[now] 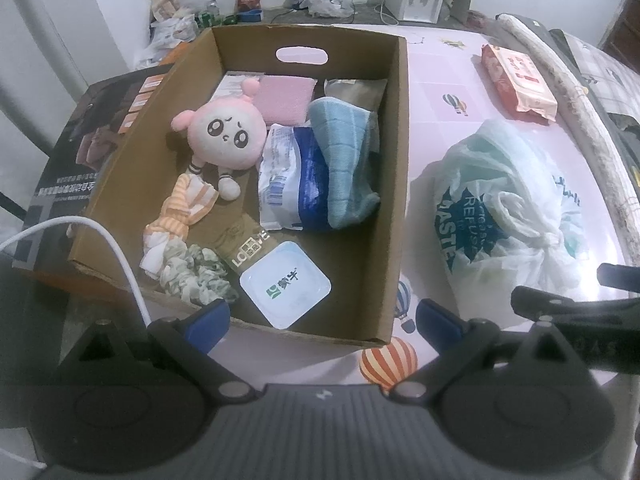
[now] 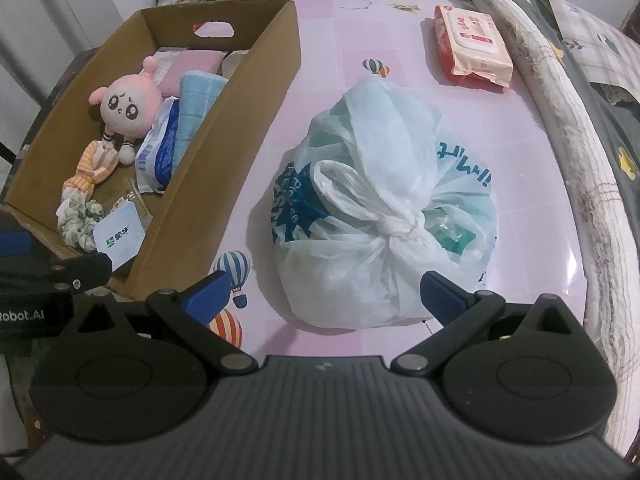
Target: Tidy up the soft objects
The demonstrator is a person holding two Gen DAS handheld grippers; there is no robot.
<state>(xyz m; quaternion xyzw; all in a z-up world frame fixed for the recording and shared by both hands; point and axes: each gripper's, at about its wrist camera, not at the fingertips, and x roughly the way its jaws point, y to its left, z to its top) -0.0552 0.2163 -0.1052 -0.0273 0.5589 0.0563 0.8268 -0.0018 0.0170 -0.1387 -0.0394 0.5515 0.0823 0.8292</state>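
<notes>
Left gripper (image 1: 323, 318): jaws spread, empty, at near edge of cardboard box (image 1: 400, 160).
Right gripper (image 2: 324, 294): jaws spread, empty, straddling near side of knotted plastic bag (image 2: 384, 208).
Box contents: pink plush doll (image 1: 226, 134), blue towel (image 1: 344, 160), scrunchies, packets.
Bag: on pink tablecloth (image 2: 532, 216), right of box.
Wipes pack (image 2: 472, 44): far right, apart from bag.

My fingertips (image 2: 204, 294) are blue on black arms. The tablecloth (image 2: 400, 40) is pink with striped balloons. The box (image 1: 394, 184) is brown; inside, the doll (image 1: 226, 132) is pink, the towel (image 1: 340, 152) light blue, the scrunchie (image 1: 196, 276) white-green. The tied bag (image 2: 384, 184) is white with teal print, the wipes pack (image 2: 472, 44) red-orange.
</notes>
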